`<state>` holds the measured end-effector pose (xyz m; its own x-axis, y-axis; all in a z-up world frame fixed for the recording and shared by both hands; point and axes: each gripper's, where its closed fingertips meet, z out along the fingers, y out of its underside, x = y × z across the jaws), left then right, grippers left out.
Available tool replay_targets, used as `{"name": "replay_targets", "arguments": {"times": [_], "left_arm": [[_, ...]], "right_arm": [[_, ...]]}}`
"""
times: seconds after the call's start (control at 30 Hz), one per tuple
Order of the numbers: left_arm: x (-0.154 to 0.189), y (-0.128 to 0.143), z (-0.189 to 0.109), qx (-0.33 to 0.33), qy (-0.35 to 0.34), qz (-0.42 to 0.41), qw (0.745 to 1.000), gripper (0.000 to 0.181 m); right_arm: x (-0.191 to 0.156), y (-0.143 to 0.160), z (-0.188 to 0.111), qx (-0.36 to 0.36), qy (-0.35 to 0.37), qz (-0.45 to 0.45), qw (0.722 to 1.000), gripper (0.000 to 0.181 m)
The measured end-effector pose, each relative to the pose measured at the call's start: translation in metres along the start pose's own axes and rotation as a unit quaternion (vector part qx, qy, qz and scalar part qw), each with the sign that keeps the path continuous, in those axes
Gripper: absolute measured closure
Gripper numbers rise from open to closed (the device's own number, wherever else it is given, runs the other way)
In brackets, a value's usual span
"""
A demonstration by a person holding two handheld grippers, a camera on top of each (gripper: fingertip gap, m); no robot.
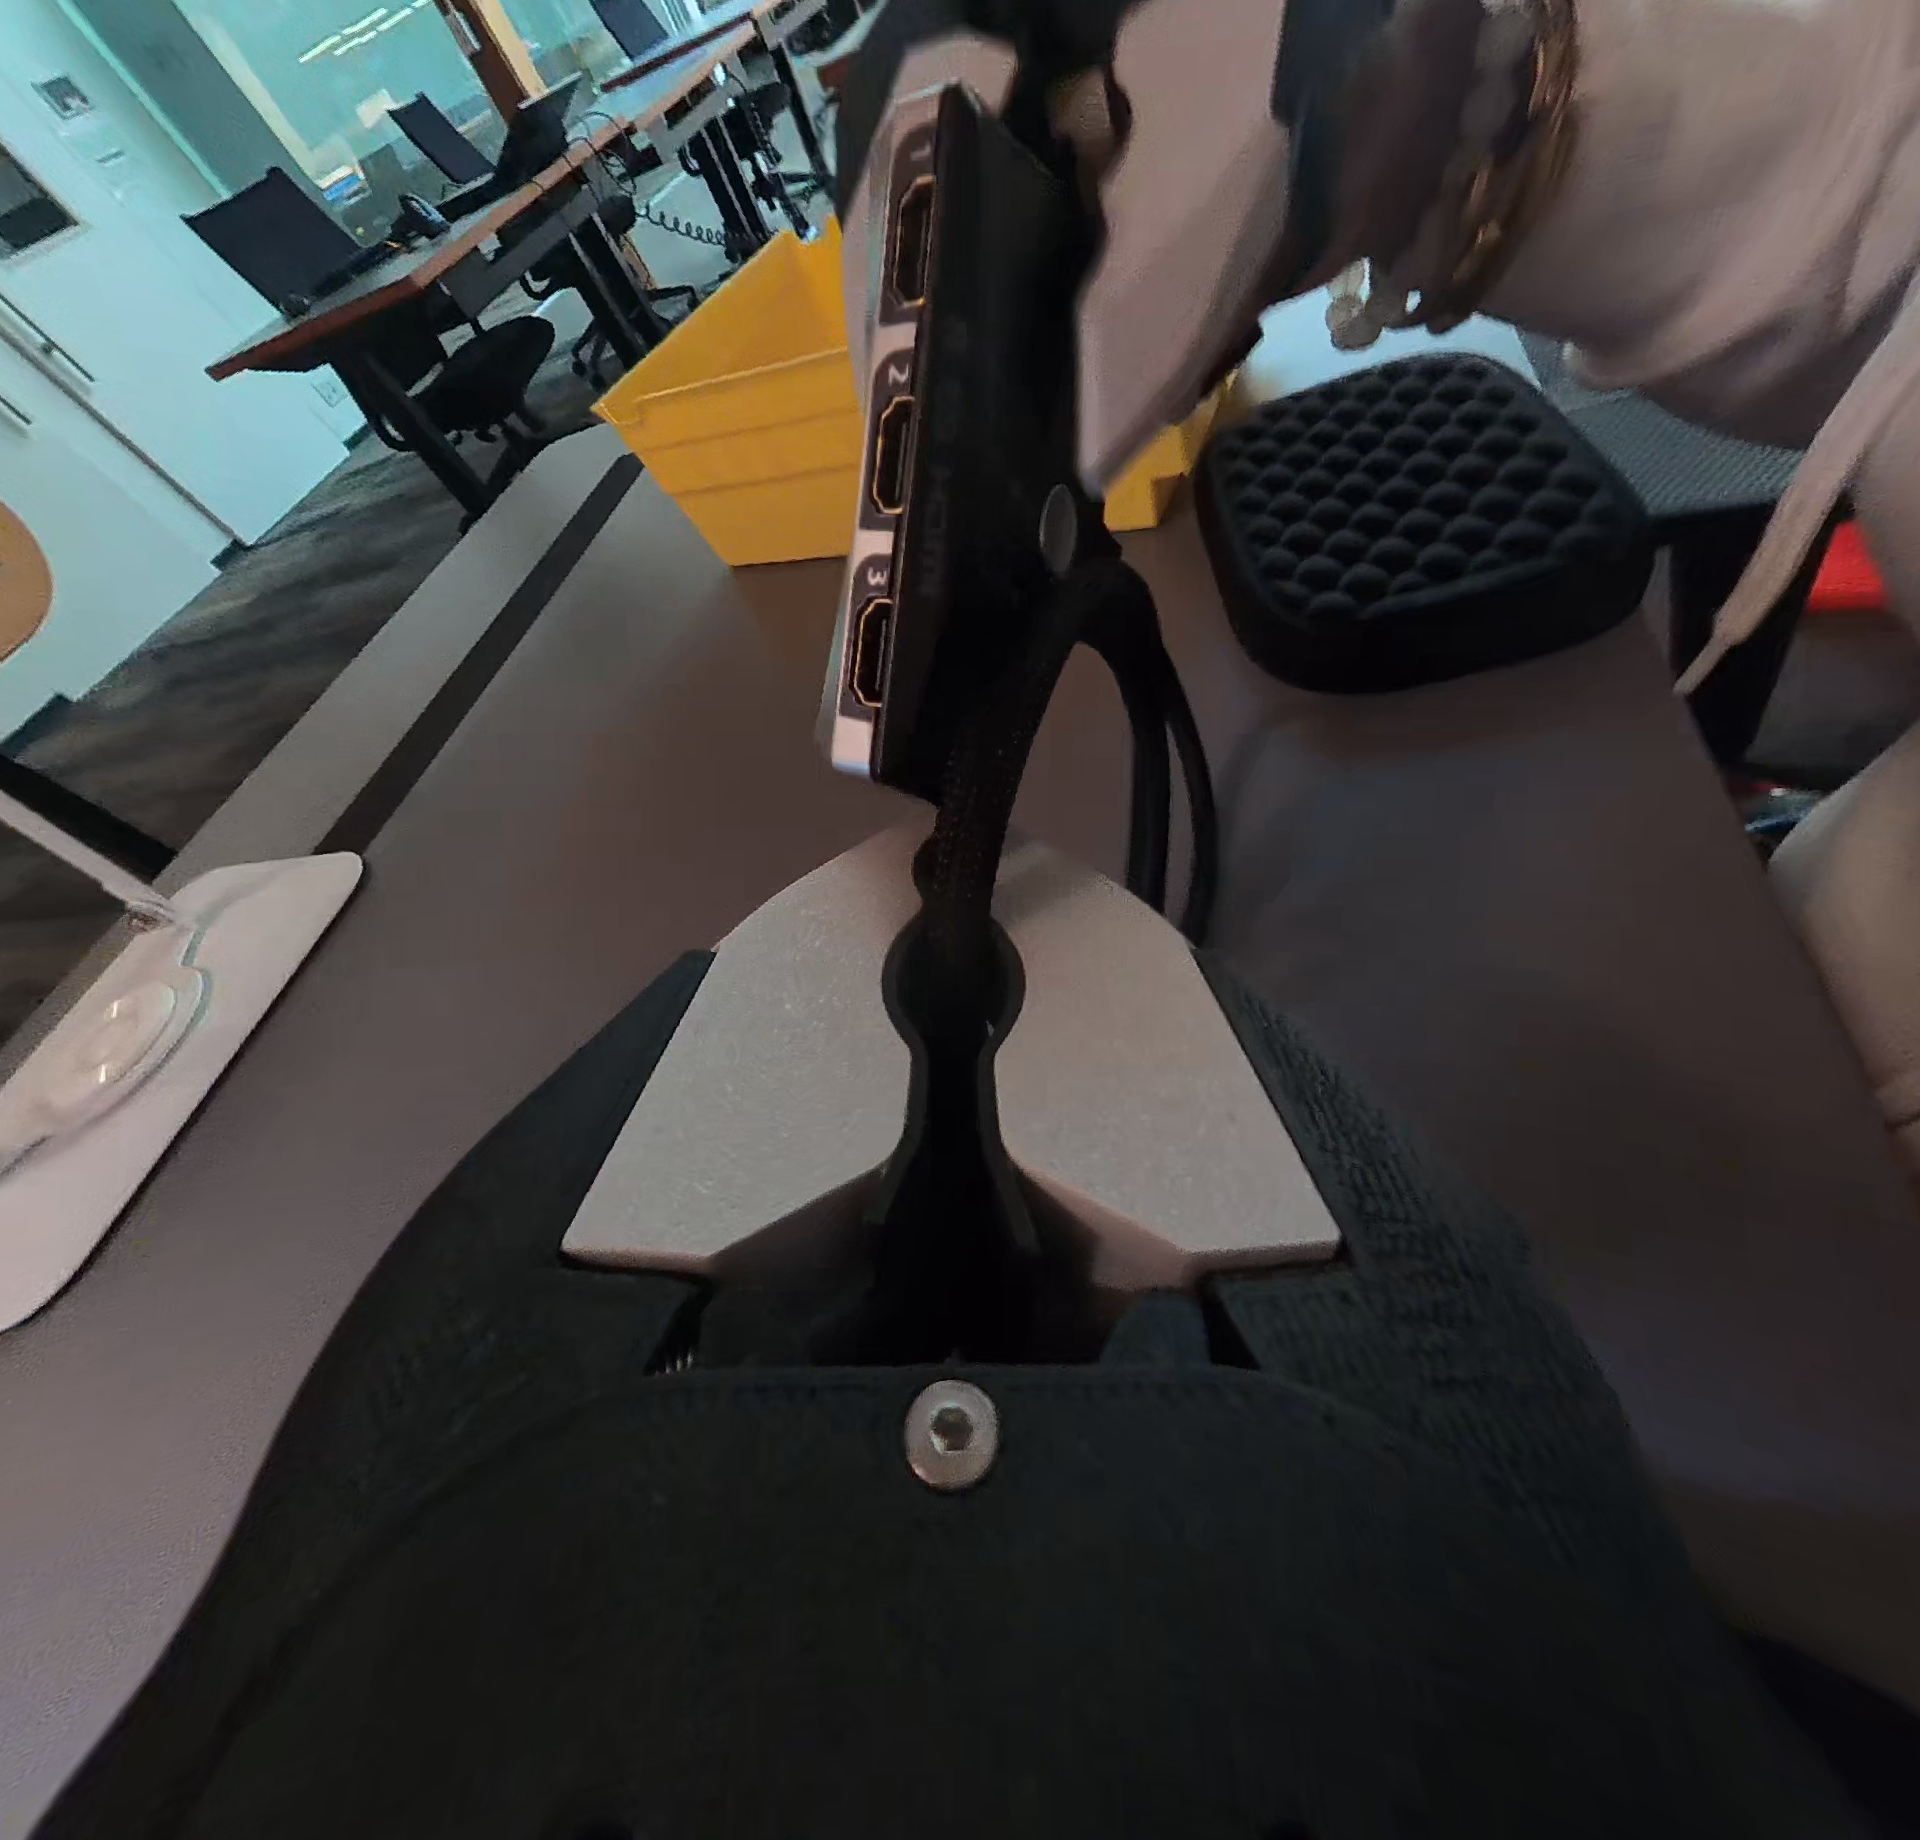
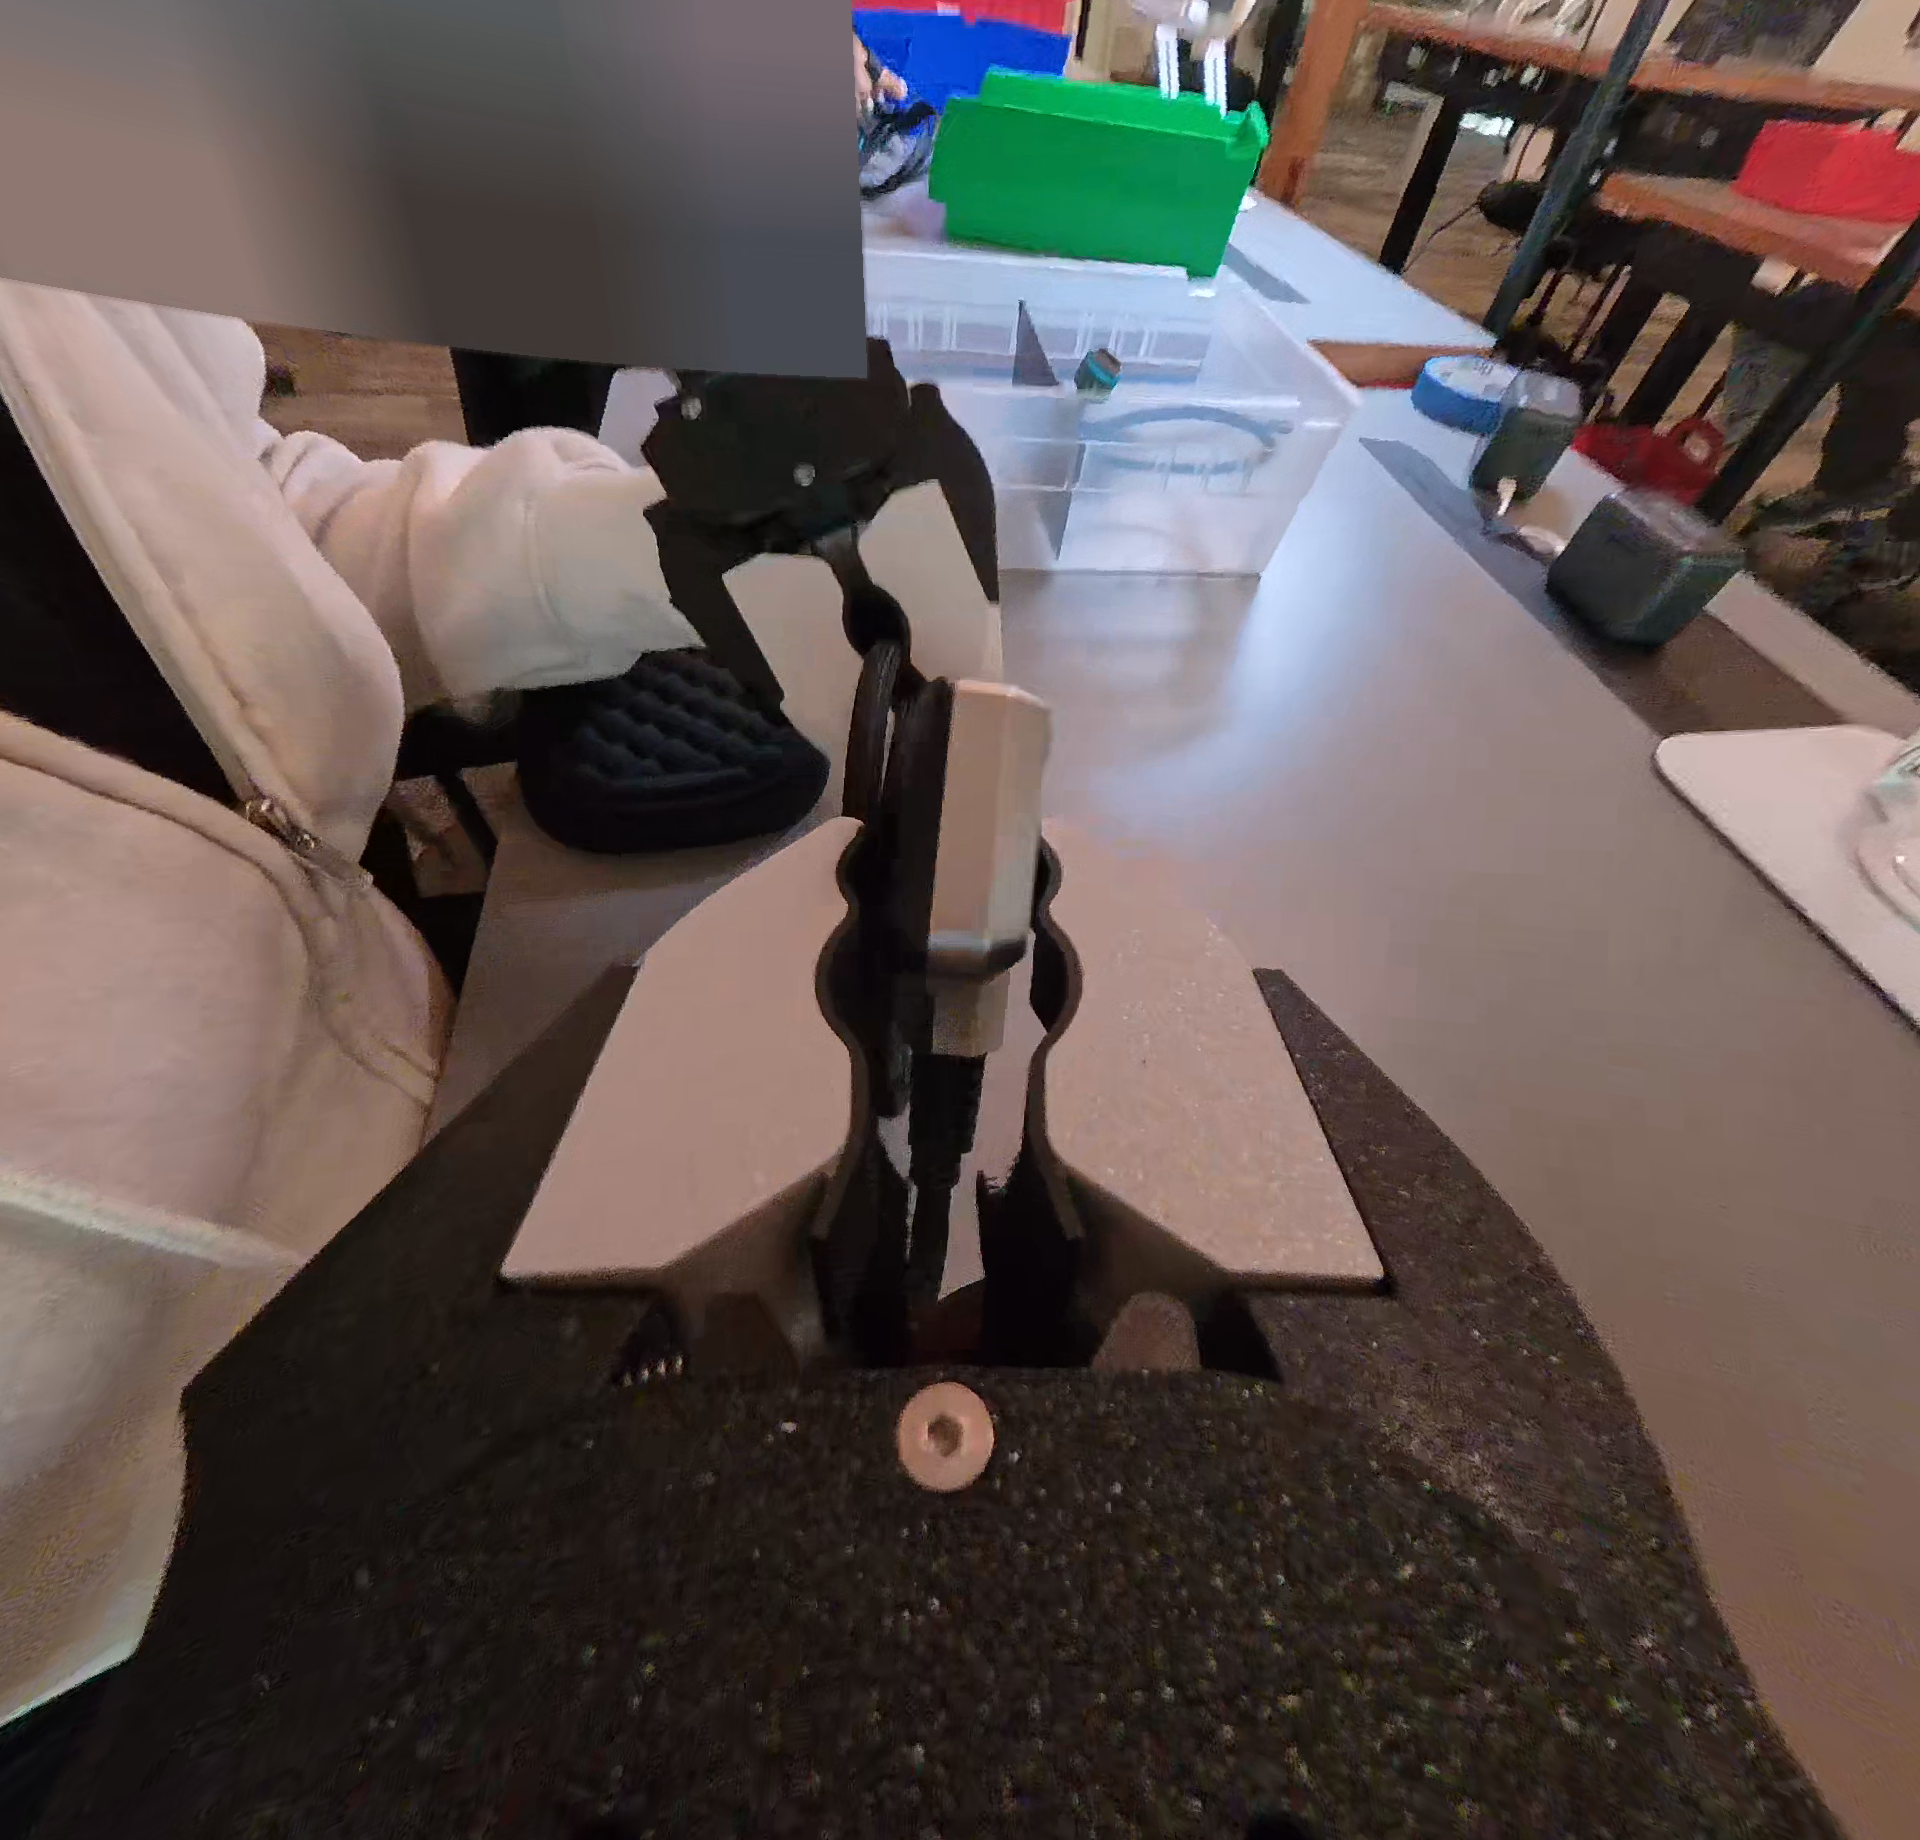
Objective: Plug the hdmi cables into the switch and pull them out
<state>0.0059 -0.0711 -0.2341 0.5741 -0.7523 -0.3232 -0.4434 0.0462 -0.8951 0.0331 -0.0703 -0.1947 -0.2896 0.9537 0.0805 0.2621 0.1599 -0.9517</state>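
Observation:
The hdmi switch (image 1: 977, 419) is held upright in the air above the grey table (image 1: 499, 1011). It has a black face and a silver back, and its three gold-rimmed ports face left with nothing in them. My left gripper (image 1: 956, 855) is shut on a black braided cable (image 1: 977, 803) just below the switch. More black cable loops (image 1: 1174, 751) hang behind. My right gripper (image 2: 951, 834) is shut on the silver switch (image 2: 987, 814), seen end-on, with cable running back between its fingers. One of its fingers (image 1: 1174, 273) shows beside the switch's top. The left gripper (image 2: 883, 637) shows beyond, on the cable.
A yellow bin (image 1: 748, 419) and a black honeycomb cushion (image 1: 1413, 523) lie behind the switch. A white flat base (image 1: 156, 1011) sits at the table's left edge. A clear plastic box (image 2: 1143, 419), green bin (image 2: 1091, 169), blue tape roll (image 2: 1465, 388) and a person's pale sleeve (image 2: 468, 543) are nearby.

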Motion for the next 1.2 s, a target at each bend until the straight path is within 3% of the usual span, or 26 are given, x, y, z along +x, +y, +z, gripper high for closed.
{"name": "replay_targets", "arguments": {"times": [0.07,0.23,0.27,0.33,0.37,0.4,0.47,0.53,0.6,0.7,0.77,0.9,1.03,1.1,1.17,1.2], "left_arm": [[-0.002,0.006,0.001,-0.022,-0.012,-0.006,1.0,0.181],[-0.002,0.02,0.002,-0.069,-0.02,-0.059,0.996,0.181],[-0.002,0.021,0.003,-0.08,-0.023,-0.07,0.994,0.181],[-0.002,0.019,0.006,-0.084,-0.025,-0.097,0.991,0.181],[0.001,0.017,0.009,-0.086,-0.014,-0.109,0.99,0.181],[0.005,0.017,0.012,-0.091,-0.002,-0.114,0.989,0.181],[0.007,0.022,0.015,-0.112,-0.005,-0.117,0.987,0.181],[0.01,0.013,0.014,-0.083,0.009,-0.132,0.988,0.179],[0.008,-0.003,0.007,-0.034,0.012,-0.15,0.988,0.171],[-0.016,-0.012,-0.015,0.011,-0.053,-0.136,0.989,0.143],[-0.032,-0.018,-0.034,0.06,-0.097,-0.136,0.984,0.142],[-0.049,-0.019,-0.064,0.174,-0.146,-0.198,0.954,0.141],[-0.049,0.006,-0.067,0.199,-0.168,-0.259,0.93,0.141],[-0.049,0.006,-0.071,0.209,-0.178,-0.254,0.927,0.142],[-0.052,0.003,-0.075,0.216,-0.187,-0.24,0.928,0.143],[-0.053,0.004,-0.075,0.214,-0.19,-0.239,0.928,0.144]], "right_arm": [[-0.005,0.016,0.01,-0.032,-0.015,0.029,0.999,0.135],[-0.01,0.028,0.02,-0.041,-0.02,0.077,0.996,0.131],[-0.01,0.03,0.022,-0.041,-0.022,0.09,0.995,0.124],[-0.02,0.037,0.03,-0.061,-0.048,0.131,0.988,0.085],[-0.023,0.044,0.036,-0.085,-0.052,0.145,0.984,0.079],[-0.023,0.052,0.041,-0.108,-0.047,0.138,0.983,0.088],[-0.007,0.065,0.043,-0.137,0.018,0.113,0.984,0.124],[0.006,0.059,0.037,-0.103,0.045,0.142,0.983,0.147],[0.008,0.044,0.031,-0.037,0.019,0.167,0.985,0.151],[0.017,0.046,0.02,-0.019,0.04,0.174,0.984,0.151],[0.025,0.042,0.008,-0.005,0.065,0.173,0.983,0.151],[0.048,-0.003,-0.046,0.064,0.123,0.147,0.979,0.152],[0.094,-0.068,-0.156,0.095,0.265,0.056,0.958,0.151],[0.117,-0.088,-0.217,0.058,0.349,-0.008,0.935,0.151],[0.147,-0.088,-0.269,-0.021,0.426,-0.053,0.903,0.151],[0.16,-0.081,-0.285,-0.068,0.43,-0.075,0.897,0.151]]}}
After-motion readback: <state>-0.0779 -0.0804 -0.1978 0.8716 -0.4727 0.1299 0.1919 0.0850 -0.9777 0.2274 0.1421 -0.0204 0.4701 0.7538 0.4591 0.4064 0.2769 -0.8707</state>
